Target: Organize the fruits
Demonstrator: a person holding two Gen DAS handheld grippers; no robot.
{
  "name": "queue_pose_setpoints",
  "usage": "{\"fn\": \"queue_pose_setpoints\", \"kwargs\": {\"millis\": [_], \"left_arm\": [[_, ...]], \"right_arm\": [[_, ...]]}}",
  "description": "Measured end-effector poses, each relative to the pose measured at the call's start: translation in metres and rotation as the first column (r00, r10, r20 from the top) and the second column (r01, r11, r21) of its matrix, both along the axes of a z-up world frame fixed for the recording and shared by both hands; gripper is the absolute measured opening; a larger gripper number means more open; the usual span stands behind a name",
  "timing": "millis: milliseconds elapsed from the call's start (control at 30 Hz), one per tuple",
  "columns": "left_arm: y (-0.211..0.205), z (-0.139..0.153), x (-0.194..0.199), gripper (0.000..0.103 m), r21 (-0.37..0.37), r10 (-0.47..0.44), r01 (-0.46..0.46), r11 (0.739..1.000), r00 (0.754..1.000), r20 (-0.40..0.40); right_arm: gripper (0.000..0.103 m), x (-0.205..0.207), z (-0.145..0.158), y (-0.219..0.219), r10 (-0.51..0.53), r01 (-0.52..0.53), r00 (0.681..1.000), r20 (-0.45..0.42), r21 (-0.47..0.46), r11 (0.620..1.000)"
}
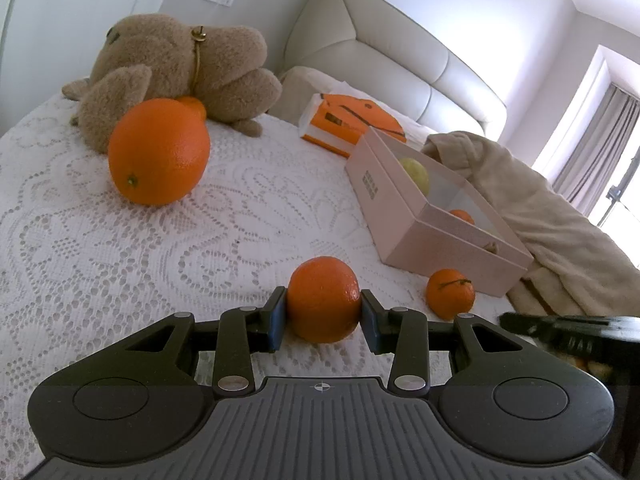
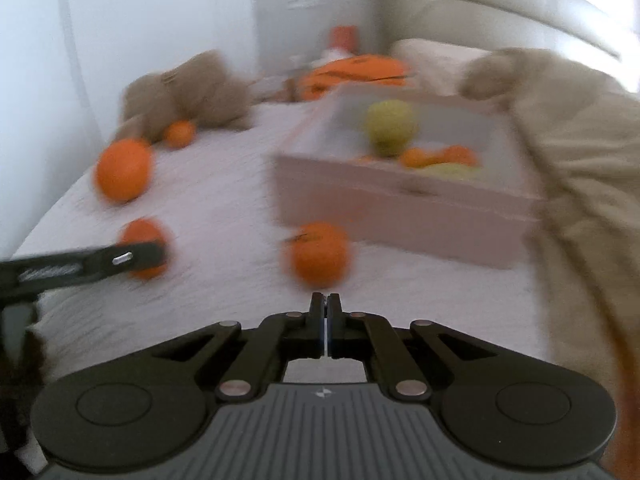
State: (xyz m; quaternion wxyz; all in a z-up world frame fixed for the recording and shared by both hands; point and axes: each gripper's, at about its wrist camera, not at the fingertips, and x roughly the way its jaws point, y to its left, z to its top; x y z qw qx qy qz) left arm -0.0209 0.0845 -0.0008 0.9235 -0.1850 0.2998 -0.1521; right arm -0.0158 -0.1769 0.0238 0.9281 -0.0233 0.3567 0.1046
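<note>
My left gripper is shut on a mid-size orange that rests on the white lace bedspread; both pads touch its sides. A small stemmed mandarin lies to its right, by the pink box. The box holds a green-yellow fruit and a small orange one. A large orange lies far left with another small one behind it. My right gripper is shut and empty, just short of the stemmed mandarin. The right wrist view is blurred; the left gripper and its orange show at its left.
A brown plush toy lies at the back left. An orange-and-white box sits behind the pink box. A beige blanket is bunched at the right. The padded headboard stands behind.
</note>
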Motion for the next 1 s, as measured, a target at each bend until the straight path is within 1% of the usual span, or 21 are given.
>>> {"fn": "queue_pose_setpoints", "kwargs": {"millis": [133, 233, 300, 333, 367, 433, 500, 533, 600, 667, 700, 733, 833, 867, 933, 1000], "left_arm": [[0.0, 0.0, 0.0, 0.043, 0.0, 0.0, 0.0, 1.0, 1.0, 0.0], [0.0, 0.0, 0.0, 0.043, 0.001, 0.0, 0.0, 1.0, 1.0, 0.0], [0.001, 0.0, 0.0, 0.043, 0.0, 0.0, 0.0, 1.0, 1.0, 0.0], [0.001, 0.0, 0.0, 0.043, -0.001, 0.0, 0.0, 1.0, 1.0, 0.0], [0.001, 0.0, 0.0, 0.043, -0.002, 0.0, 0.0, 1.0, 1.0, 0.0], [0.001, 0.0, 0.0, 0.043, -0.001, 0.0, 0.0, 1.0, 1.0, 0.0], [0.001, 0.0, 0.0, 0.043, 0.0, -0.001, 0.001, 1.0, 1.0, 0.0], [0.001, -0.001, 0.0, 0.043, 0.0, -0.001, 0.001, 1.0, 1.0, 0.0], [0.001, -0.001, 0.0, 0.043, -0.001, -0.001, 0.001, 1.0, 1.0, 0.0], [0.001, -0.001, 0.0, 0.043, -0.001, -0.001, 0.001, 1.0, 1.0, 0.0], [0.001, -0.001, 0.0, 0.043, -0.001, -0.001, 0.001, 1.0, 1.0, 0.0], [0.001, -0.001, 0.0, 0.043, -0.001, -0.001, 0.001, 1.0, 1.0, 0.0], [0.001, -0.001, 0.0, 0.043, 0.001, -0.001, 0.001, 1.0, 1.0, 0.0], [0.001, -0.001, 0.0, 0.043, 0.003, 0.0, 0.0, 1.0, 1.0, 0.0], [-0.001, 0.0, 0.001, 0.043, 0.016, 0.002, -0.002, 1.0, 1.0, -0.002], [-0.006, 0.002, 0.0, 0.043, 0.054, 0.004, -0.004, 0.999, 1.0, -0.001]], "right_arm": [[0.001, 0.003, -0.002, -0.042, -0.159, 0.16, 0.987, 0.019, -0.062, 0.985], [0.004, 0.003, -0.008, -0.063, -0.193, 0.193, 0.981, 0.005, -0.037, 0.98], [0.014, 0.0, -0.008, -0.064, -0.188, 0.19, 0.982, 0.035, -0.052, 0.98], [0.032, -0.002, -0.007, -0.061, -0.179, 0.182, 0.982, 0.054, -0.073, 0.981], [0.058, -0.003, -0.006, -0.059, -0.168, 0.174, 0.983, 0.074, -0.091, 0.98], [0.077, -0.008, -0.003, -0.055, -0.17, 0.187, 0.977, 0.132, -0.125, 0.974], [0.078, -0.013, -0.002, -0.055, -0.191, 0.219, 0.963, 0.192, -0.135, 0.966], [0.081, -0.011, -0.002, -0.056, -0.197, 0.223, 0.963, 0.185, -0.134, 0.966], [0.081, -0.008, -0.006, -0.059, -0.18, 0.192, 0.978, 0.105, -0.123, 0.974], [0.081, -0.006, -0.014, -0.06, -0.163, 0.166, 0.986, 0.033, -0.111, 0.98], [0.081, -0.006, -0.018, -0.059, -0.166, 0.167, 0.986, 0.012, -0.124, 0.978], [0.083, -0.008, -0.021, -0.059, -0.174, 0.174, 0.985, 0.008, -0.137, 0.975], [0.085, -0.014, -0.017, -0.061, -0.189, 0.185, 0.982, -0.015, -0.135, 0.973], [0.085, -0.015, -0.016, -0.06, -0.187, 0.183, 0.982, -0.016, -0.137, 0.974], [0.085, -0.02, -0.009, -0.056, -0.166, 0.166, 0.986, 0.009, -0.127, 0.978], [0.085, -0.021, -0.001, -0.05, -0.121, 0.124, 0.992, 0.041, -0.082, 0.989]]}}
